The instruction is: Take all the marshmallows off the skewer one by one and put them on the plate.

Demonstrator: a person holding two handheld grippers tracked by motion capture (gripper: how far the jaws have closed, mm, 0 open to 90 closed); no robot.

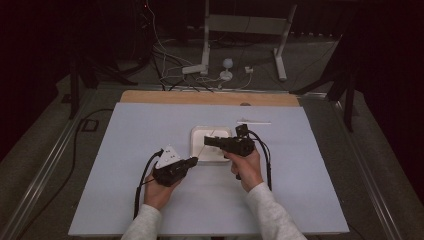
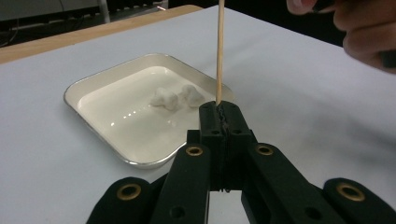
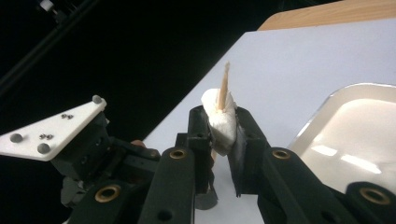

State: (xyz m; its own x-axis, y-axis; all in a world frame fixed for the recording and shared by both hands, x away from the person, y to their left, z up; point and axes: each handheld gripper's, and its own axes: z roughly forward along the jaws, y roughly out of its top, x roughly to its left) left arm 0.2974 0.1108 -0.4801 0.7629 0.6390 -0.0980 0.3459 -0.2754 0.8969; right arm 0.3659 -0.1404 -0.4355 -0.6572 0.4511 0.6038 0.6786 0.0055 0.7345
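Observation:
My left gripper (image 2: pixel 219 109) is shut on the lower end of a thin wooden skewer (image 2: pixel 219 46), which stands upright from its jaws. My right gripper (image 3: pixel 219 116) is shut on a white marshmallow (image 3: pixel 220 126); the skewer's pointed tip (image 3: pixel 224 86) pokes out through the top of it. In the high view the left gripper (image 1: pixel 189 162) sits at the white tray's (image 1: pixel 196 150) near left corner and the right gripper (image 1: pixel 207 141) is over the tray. Two more marshmallows (image 2: pixel 166 99) (image 2: pixel 191 94) lie side by side in the tray (image 2: pixel 93 79).
A pale mat (image 1: pixel 150 125) covers the wooden table (image 1: pixel 210 97). A thin white stick (image 1: pixel 254 122) lies on the mat behind the tray. Beyond the table are a stand's legs and cables (image 1: pixel 220 70) on the floor. The right hand (image 2: pixel 364 32) hangs above the skewer.

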